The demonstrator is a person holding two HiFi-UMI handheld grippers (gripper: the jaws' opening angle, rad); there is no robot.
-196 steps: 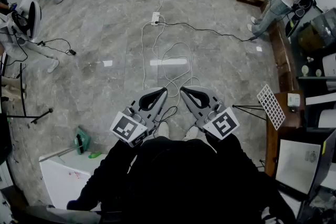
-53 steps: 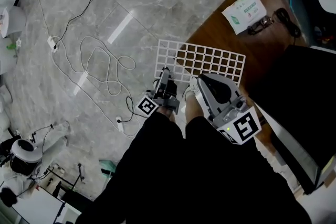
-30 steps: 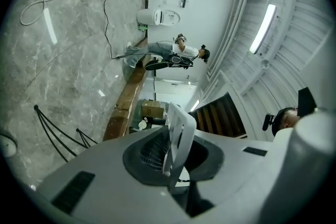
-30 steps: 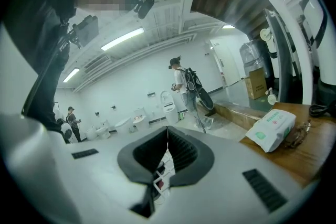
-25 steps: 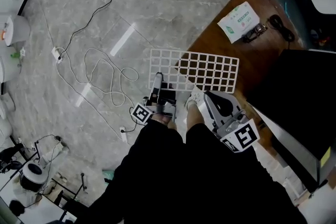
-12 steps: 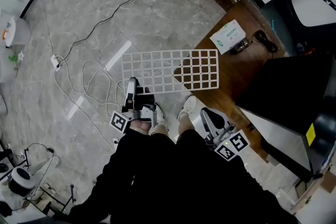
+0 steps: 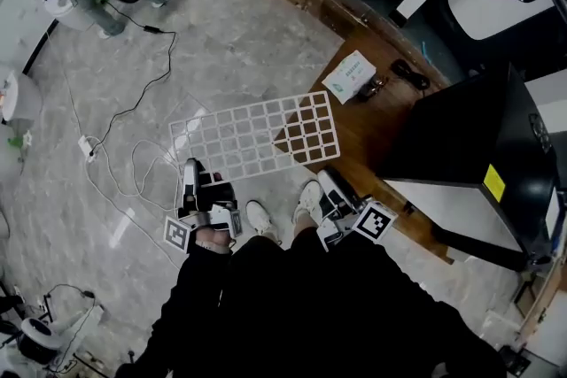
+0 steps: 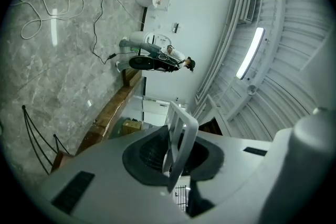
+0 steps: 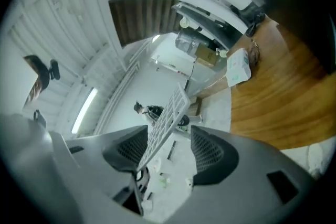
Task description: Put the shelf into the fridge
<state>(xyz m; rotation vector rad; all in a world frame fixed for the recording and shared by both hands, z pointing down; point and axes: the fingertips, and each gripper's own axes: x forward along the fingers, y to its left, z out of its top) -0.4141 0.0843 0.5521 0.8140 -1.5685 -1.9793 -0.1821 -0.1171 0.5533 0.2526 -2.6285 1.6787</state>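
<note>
Shelf (image 7: 257, 135), judged a light, stiff wire grid, projects ahead of my left gripper (image 7: 190, 173), pinched at its near rim. My right gripper (image 7: 326, 183) is opening, rim loose between the jaws. Regrip there.

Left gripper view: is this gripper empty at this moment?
No, the left gripper is shut on the edge of the white wire shelf, which sticks out between its jaws.

White wire-grid shelf (image 7: 257, 135), roughly flat, aloft, right end over wooden table (image 7: 365, 134).
</note>
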